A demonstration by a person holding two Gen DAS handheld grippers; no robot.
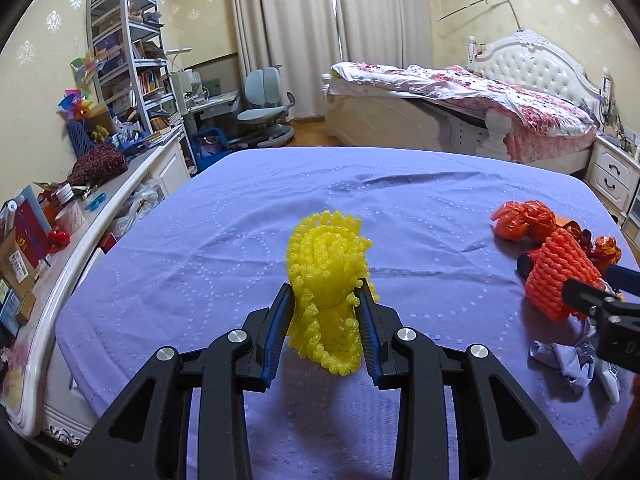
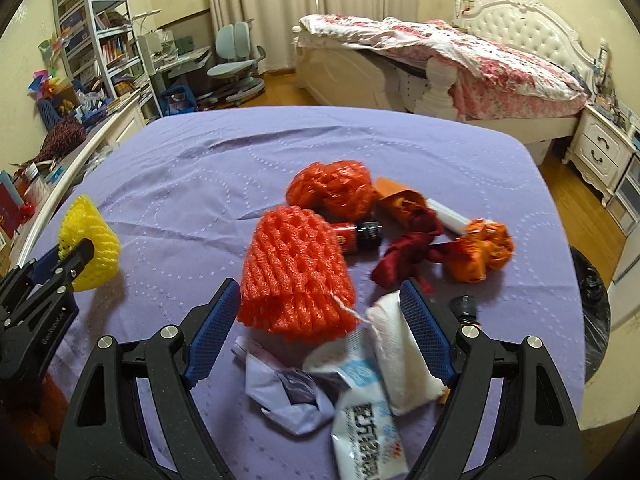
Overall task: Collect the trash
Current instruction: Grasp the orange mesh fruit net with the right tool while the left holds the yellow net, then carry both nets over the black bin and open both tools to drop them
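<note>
1. Left wrist view: the left gripper is clamped on a yellow foam fruit net, its blue pads pressing the net's lower half from both sides. The net stands upright between them and looks lifted or just at the purple cloth that covers the table; contact with the cloth cannot be told. It sits about midway across the table, toward the near edge.
2. Same view, right edge: the orange foam net and a crumpled orange bag lie near the table's right edge, with the other tool reaching in beside them.
3. Right wrist view: the right gripper has its jaws wide apart, holding nothing. Between and just ahead of them lie the orange foam net, a white pad, a blue-and-white wrapper and crumpled pale paper, all near the near edge.
4. Farther in lie a crumpled orange bag, a small dark bottle, dark red scraps and an orange wad. A black bag-lined bin shows past the right edge.
5. Judged step: one piece is gripped by the left, the right is lining up on the orange net. Next, the right should close on the net's body, then both should carry to the bin, probably the dark one at right
</note>
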